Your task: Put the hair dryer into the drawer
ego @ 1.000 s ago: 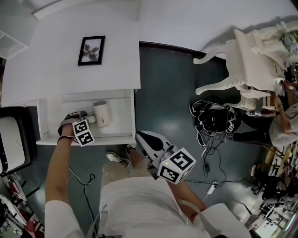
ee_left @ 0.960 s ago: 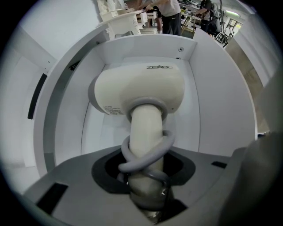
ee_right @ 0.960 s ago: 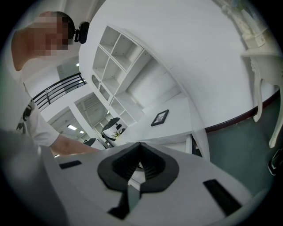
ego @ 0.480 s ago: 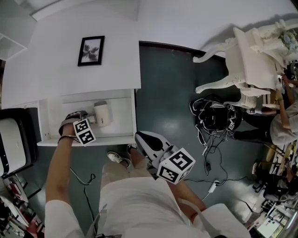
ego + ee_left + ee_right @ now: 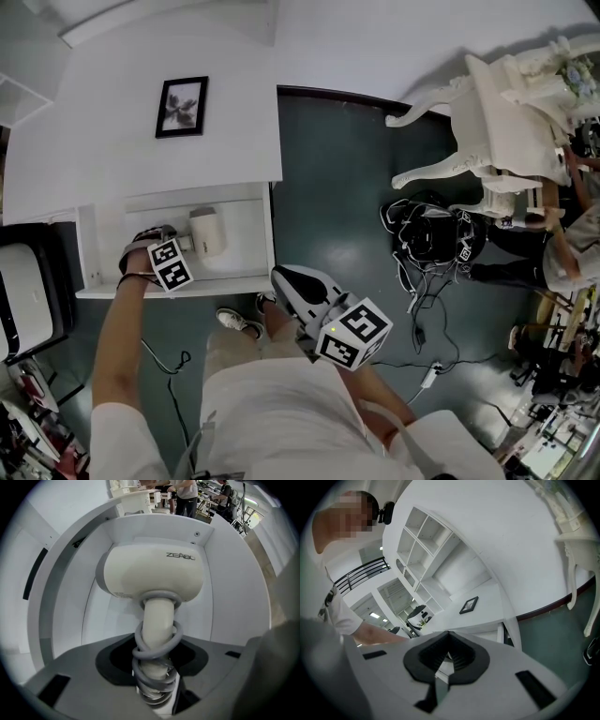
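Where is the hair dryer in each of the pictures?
Head view: cream hair dryer lies in the open white drawer, left of centre.
Left gripper view: fills the middle, handle between the jaws, same drawer around it.
Right gripper view: not in it.
Shared landmark: black-framed picture, head view and right gripper view.

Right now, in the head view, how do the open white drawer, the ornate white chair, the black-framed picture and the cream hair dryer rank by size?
1. Open white drawer and ornate white chair: too alike to rank.
2. Black-framed picture.
3. Cream hair dryer, slightly smaller; its handle is partly hidden.
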A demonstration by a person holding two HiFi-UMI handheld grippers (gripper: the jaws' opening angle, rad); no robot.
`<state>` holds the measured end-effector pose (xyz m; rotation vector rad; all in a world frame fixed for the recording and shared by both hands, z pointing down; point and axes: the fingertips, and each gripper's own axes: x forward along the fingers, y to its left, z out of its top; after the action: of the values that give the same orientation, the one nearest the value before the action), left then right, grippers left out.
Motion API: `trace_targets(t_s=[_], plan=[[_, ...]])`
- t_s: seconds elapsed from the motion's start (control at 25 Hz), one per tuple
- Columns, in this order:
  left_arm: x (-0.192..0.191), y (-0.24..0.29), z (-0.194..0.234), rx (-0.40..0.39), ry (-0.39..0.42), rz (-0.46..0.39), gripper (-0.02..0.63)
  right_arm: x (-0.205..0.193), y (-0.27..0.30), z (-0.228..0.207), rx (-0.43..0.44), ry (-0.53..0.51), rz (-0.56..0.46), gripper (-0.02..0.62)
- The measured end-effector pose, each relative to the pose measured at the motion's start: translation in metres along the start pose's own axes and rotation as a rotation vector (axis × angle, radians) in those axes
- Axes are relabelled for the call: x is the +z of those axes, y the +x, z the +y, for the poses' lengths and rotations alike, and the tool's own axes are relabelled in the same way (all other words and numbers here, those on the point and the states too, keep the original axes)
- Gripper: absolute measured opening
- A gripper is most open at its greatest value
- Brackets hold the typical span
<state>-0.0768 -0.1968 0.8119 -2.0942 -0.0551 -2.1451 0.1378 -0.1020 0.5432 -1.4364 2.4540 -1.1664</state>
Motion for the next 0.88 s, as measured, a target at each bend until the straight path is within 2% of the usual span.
trace_targets(t_s=[0.48, 0.72, 0.88], plan=[[0.001, -0.001, 0.003, 0.006, -0.017, -0.008, 0.215, 0.001, -0.001, 0.005, -0.004, -0.01, -0.007, 0.008], [-0.001, -0.004, 0.016, 0.097, -0.043, -0.025, 0.303, 0.003, 0.0, 0.017, -0.005, -0.027, -0.001, 0.008], [-0.004, -0.01, 0.02, 0.161, -0.114, -0.061, 0.375, 0.012, -0.003, 0.025, -0.012, -0.051, -0.01, 0.008]])
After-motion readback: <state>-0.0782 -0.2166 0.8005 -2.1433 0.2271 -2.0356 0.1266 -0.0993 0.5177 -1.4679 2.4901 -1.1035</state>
